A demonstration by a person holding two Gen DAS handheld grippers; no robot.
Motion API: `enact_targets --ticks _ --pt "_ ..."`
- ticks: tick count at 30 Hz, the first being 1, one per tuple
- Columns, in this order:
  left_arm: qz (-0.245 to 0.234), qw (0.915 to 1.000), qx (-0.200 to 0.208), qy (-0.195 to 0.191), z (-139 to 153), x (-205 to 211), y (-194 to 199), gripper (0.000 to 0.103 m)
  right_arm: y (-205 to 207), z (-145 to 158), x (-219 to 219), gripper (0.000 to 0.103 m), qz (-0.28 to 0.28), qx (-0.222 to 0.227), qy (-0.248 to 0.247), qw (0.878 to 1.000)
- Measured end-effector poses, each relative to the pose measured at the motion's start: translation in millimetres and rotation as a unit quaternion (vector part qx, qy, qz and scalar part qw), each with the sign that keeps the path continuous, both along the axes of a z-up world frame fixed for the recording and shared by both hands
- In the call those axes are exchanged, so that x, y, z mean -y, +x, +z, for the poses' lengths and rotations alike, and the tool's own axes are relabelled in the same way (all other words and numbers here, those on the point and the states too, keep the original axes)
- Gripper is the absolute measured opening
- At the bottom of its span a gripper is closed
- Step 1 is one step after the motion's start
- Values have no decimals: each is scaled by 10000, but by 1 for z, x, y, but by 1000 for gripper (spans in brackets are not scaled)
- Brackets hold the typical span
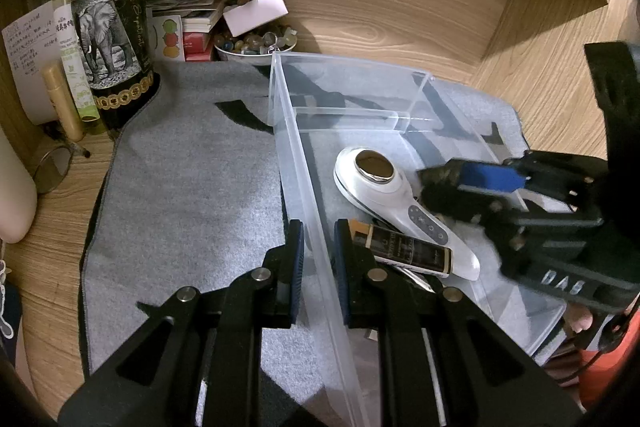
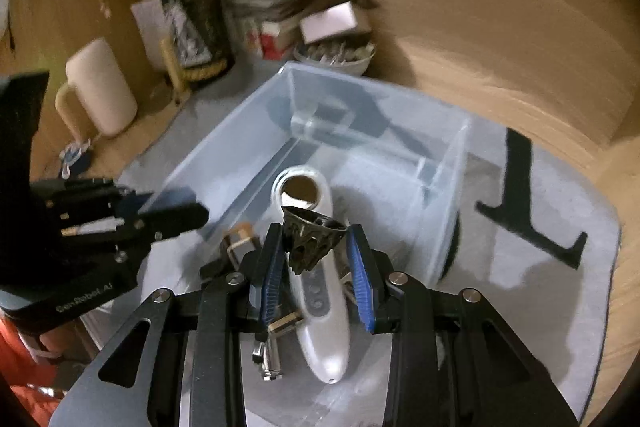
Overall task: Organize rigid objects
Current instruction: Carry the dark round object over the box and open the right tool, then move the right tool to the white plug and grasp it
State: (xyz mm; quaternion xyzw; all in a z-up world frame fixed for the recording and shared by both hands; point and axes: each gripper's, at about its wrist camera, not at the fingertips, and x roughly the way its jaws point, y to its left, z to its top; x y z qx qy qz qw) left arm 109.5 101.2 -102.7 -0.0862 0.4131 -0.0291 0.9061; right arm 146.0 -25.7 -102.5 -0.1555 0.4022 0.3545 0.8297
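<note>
A clear plastic bin [image 1: 292, 155] stands on a grey mat [image 1: 192, 187]. In it lie a white handheld device [image 1: 384, 187] and a dark tube with a gold cap [image 1: 404, 247]. My left gripper [image 1: 318, 251] is shut on the bin's left wall [image 1: 316, 247]. My right gripper [image 2: 314, 251] hovers over the bin [image 2: 448, 183], above the white device [image 2: 320, 307], and is shut on a small dark ornate object [image 2: 310, 239]. It also shows in the left wrist view [image 1: 472, 183]. Metal pieces [image 2: 272, 347] lie beside the device.
A dark wine bottle [image 1: 112, 27], tubes, stacked papers and a bowl of small stones [image 1: 256, 45] stand at the back left. Glasses [image 1: 56, 167] lie left of the mat. A cream mug [image 2: 100, 87] stands to the left. Wooden walls close the back and right.
</note>
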Motion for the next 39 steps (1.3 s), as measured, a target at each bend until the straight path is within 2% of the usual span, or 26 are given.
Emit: enact_targets --ticks 6,8,10,14,18,21,25,31,36,39 --pt "1 10000 3 -19 0 0 0 15 -4 -2 -6 30 101 -34 -107 9999" --pt "-3 10000 3 -13 0 0 0 15 -6 0 -5 36 97 21 -87 9999" --pt "-5 10000 3 -16 0 0 0 15 -10 4 -3 47 41 173 -36 9998" --pt "-2 10000 4 -14 0 0 0 15 -12 16 6 54 -50 310 107 9994" --pt "-3 10000 6 -16 0 0 0 15 -19 31 23 67 -213 517 275 9981" --pt "-3 10000 8 -18 0 0 0 15 -27 42 39 70 -341 745 311 9962" --pt "-3 10000 9 -2 0 1 0 15 -37 54 68 73 -722 1096 257 9910" --pt "-3 10000 12 -12 0 0 0 15 -46 59 125 77 -1517 1277 128 9800" --pt "-20 10000 5 14 0 1 2 15 -52 49 172 78 -2229 1159 11 9679" --pt "-23 10000 7 30 0 1 3 15 -53 34 200 78 -2645 865 -3 9605"
